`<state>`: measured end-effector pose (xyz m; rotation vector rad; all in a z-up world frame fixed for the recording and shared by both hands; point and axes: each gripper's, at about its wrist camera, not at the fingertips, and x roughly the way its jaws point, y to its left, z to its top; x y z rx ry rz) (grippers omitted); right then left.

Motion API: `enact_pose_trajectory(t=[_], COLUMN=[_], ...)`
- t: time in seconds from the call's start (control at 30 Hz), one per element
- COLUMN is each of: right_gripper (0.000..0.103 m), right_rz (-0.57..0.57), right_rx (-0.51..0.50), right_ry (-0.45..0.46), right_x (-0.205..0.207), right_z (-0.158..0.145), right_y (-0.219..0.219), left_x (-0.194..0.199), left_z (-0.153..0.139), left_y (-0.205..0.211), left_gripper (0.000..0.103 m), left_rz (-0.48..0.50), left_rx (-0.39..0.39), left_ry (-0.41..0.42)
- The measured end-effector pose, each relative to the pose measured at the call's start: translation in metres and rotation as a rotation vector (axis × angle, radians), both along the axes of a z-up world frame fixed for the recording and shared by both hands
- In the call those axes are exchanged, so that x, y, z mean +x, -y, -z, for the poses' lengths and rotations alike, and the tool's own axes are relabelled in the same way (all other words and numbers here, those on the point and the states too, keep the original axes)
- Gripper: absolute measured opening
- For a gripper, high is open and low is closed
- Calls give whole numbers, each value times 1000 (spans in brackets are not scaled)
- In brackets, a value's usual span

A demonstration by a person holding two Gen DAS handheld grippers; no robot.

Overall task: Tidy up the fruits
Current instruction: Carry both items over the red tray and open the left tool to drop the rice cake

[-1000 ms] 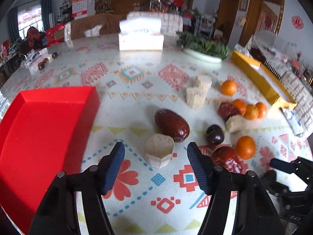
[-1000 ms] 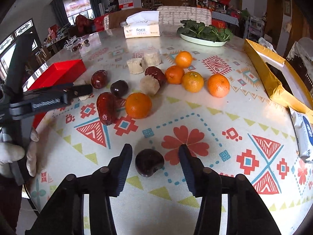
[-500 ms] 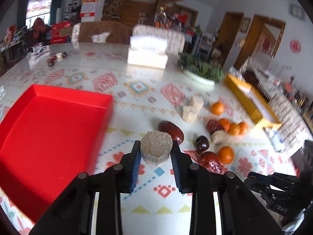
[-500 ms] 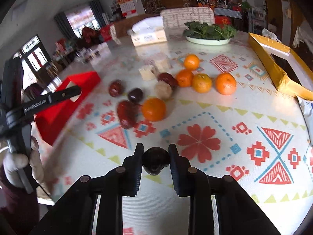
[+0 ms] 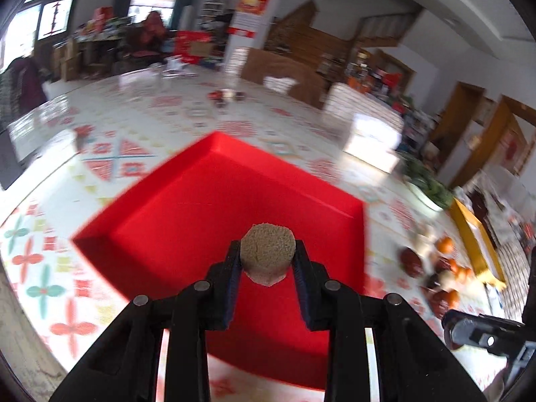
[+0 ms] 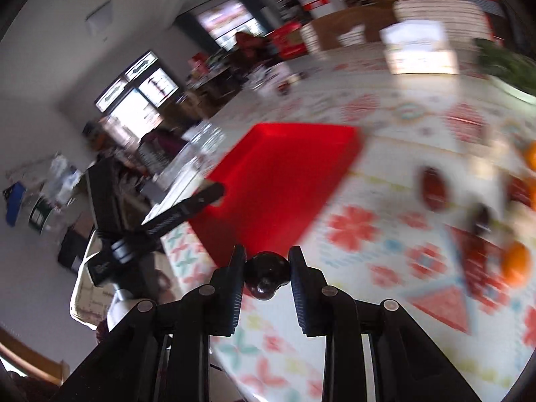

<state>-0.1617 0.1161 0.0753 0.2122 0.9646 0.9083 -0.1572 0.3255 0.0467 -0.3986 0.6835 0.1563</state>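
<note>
My left gripper [image 5: 267, 263] is shut on a tan, rough, stubby fruit piece [image 5: 268, 256] and holds it in the air above the red tray [image 5: 187, 201]. My right gripper [image 6: 267, 273] is shut on a dark, glossy round fruit [image 6: 267, 273] and holds it above the table near the red tray's [image 6: 278, 174] near corner. The left gripper's body [image 6: 150, 221] shows at the left of the right wrist view. The remaining fruit, oranges [image 5: 445, 244] and dark red dates [image 5: 410, 259], lie on the table to the right, blurred.
The table has a patterned cloth [image 5: 50, 251]. A tissue box [image 6: 420, 50], a plate of greens [image 5: 427, 189] and a yellow box [image 5: 475, 238] stand farther back and right. The table's edge [image 5: 20, 331] is close on the left.
Both grippers closed on their fruit, lifted it and swung left toward the red tray. The left one now hangs over the tray.
</note>
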Motion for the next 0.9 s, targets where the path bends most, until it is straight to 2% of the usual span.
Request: enact_pose_trajectory(t=[0.17, 0.27, 0.33, 0.43, 0.57, 0.67, 0.8, 0.9], right_gripper=[29, 30, 30, 31, 39, 46, 56, 58], right_rz=[-84, -99, -98, -88, -81, -64, -30, 17], right_rx=[-40, -73, -95, -114, -112, -92, -55, -34], right_ry=[-18, -31, -36, -37, -19, 28, 78, 118], right_x=[9, 18, 22, 19, 19, 14, 5, -2], right_z=[14, 30, 38, 42, 40, 25, 7, -5], right_y=[-71, -97, -109, -111, -112, -101, -77, -47], left_x=[-2, -3, -6, -13, -21, -28, -36, -40], left_z=[11, 16, 16, 12, 2, -7, -20, -30], left_y=[-38, -52, -59, -64, -68, -65, -53, -36], left_gripper=[29, 30, 39, 54, 60, 67, 75, 76], left_rz=[-78, -100, -105, -119, -133, -139, -135, -110], left_rx=[-21, -41, -61, -65, -93, -92, -100, -92], left_ry=[-30, -33, -20, 5, 36, 61, 87, 99])
